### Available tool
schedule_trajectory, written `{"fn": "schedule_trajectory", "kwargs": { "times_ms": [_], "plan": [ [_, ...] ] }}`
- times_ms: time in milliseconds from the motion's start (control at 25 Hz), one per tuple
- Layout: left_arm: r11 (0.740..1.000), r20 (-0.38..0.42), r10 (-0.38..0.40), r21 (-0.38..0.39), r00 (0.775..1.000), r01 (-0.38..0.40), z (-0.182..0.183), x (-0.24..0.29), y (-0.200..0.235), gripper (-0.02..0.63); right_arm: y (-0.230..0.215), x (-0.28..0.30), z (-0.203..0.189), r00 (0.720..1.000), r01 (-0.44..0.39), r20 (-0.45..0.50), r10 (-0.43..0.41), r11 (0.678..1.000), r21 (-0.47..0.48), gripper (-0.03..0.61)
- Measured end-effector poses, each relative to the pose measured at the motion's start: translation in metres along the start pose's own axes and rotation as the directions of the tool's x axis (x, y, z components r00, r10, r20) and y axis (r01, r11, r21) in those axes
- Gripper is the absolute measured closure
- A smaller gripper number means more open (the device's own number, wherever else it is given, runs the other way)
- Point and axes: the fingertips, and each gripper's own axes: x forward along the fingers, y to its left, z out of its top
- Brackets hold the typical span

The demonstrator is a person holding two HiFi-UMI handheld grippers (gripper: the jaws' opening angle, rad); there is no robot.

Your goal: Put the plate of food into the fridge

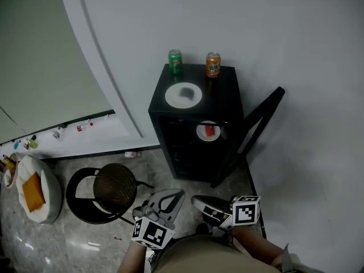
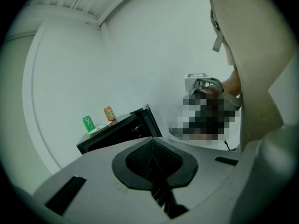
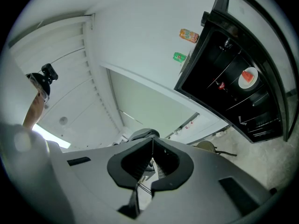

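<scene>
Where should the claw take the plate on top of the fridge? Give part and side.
Best take the plate by its near rim, from the front of the fridge. It lies flat, so only the thin edge offers a hold, and the green can and orange can stand behind it.

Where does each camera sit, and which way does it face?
Head view: on the person's head, facing steeply down at the open fridge; left claw, right claw and torso show at bottom.
Left gripper view: on the left claw, facing along its shut jaws toward the fridge; the torso fills the right.
Right gripper view: on the right claw, tilted, facing the fridge interior and plate of food; an arm shows at left.
Shared: all three show the fridge, green can and orange can.
</scene>
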Motion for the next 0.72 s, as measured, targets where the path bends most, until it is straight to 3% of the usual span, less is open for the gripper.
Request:
{"fn": "schedule_trajectory", "kwargs": {
  "times_ms": [720],
  "plan": [
    [0.999, -0.06, 0.046, 0.02, 0.997, -0.045, 0.01, 0.033, 0.009, 0.604, -0.022, -0.018, 0.026, 0.999, -0.027, -0.041, 0.027, 1.0, 0.015, 0.555]
  ]
}}
